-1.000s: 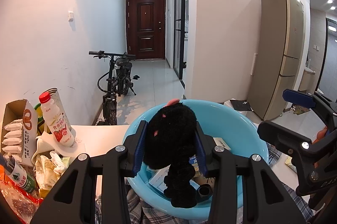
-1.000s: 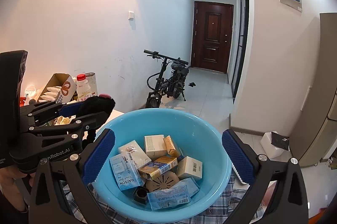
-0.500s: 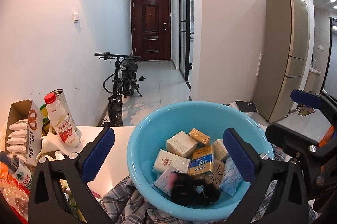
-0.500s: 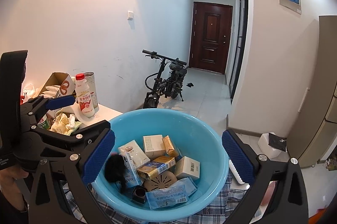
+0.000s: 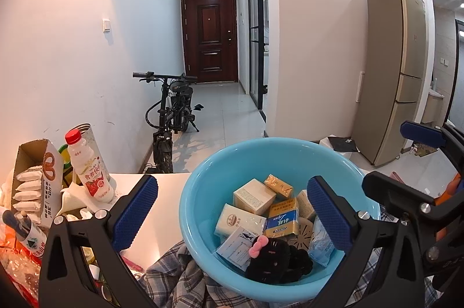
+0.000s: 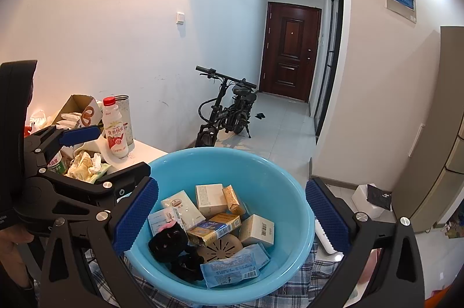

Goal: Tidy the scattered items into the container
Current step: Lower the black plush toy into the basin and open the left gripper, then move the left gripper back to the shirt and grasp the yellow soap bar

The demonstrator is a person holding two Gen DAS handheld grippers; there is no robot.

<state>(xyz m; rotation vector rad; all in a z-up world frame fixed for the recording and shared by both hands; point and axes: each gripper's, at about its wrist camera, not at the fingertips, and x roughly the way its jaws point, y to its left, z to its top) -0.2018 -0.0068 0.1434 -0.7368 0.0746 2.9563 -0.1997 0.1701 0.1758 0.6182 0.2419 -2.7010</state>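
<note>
The black plush toy (image 5: 275, 258) lies inside the blue basin (image 5: 203, 209), at its near edge, a pink bow on top, resting against small cartons and a blue sachet. It looks soft and light, likely to squash under pressure and unlikely to break; its thicker body seems the best place to pinch it, since the limbs would flop. The boxes around it look stiff and light, easiest taken across their flat faces. The basin sits on a checked cloth (image 6: 290, 293) spread over the bench (image 5: 156, 221). The left claw (image 5: 232, 216) stands wide apart over the basin with nothing between its pads, and the right claw (image 6: 232, 216) is likewise spread and empty. The left view shows more of the clutter waiting on the bench: a milk bottle (image 5: 90, 171), a snack carton (image 5: 40, 186) and wrappers. The right view alone shows a white object (image 6: 324, 238) beside the basin's right rim and a hand (image 6: 11, 247) gripping the left handle.
</note>
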